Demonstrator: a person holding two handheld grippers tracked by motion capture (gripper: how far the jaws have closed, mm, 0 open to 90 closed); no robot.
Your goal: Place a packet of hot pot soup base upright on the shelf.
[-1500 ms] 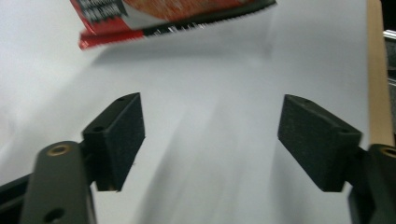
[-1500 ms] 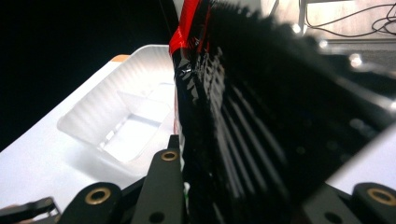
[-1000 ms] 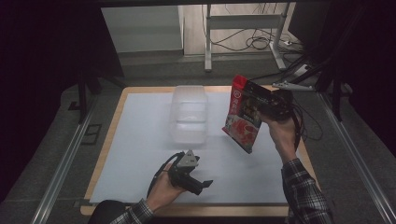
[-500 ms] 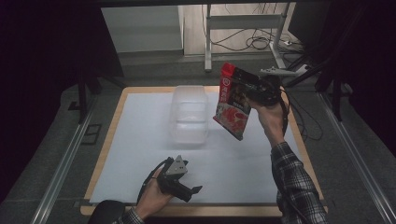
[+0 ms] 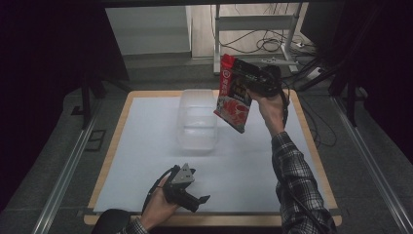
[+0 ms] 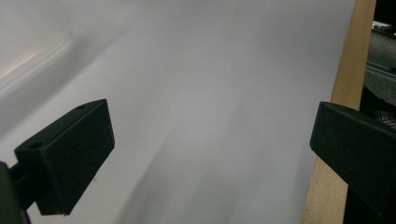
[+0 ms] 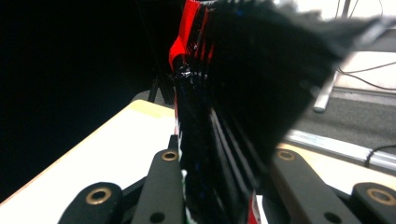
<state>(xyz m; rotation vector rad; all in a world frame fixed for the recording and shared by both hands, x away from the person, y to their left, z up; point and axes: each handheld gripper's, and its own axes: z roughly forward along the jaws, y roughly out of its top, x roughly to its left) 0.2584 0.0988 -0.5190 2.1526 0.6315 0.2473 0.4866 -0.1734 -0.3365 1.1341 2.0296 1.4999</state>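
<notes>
So my right gripper (image 5: 253, 82) clamps the red printed snack pouch (image 5: 234, 94) above the clear plastic bin (image 5: 197, 122), not yet dropped in; my left gripper (image 5: 197, 201) idles wide open

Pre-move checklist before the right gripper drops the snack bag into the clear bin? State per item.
1. Right gripper shut on the snack bag: ok, jaws clamp it in the right gripper view.
2. Bag lifted off the table: ok.
3. Bag directly over the clear bin: not ok, it hangs by the bin's right edge.
4. Bin free of contents: cannot tell; it looks empty, but the plastic is clear.
5. Left gripper out of the way: ok, open, near the table's front edge.
6. Bag sealed: cannot tell.
</notes>
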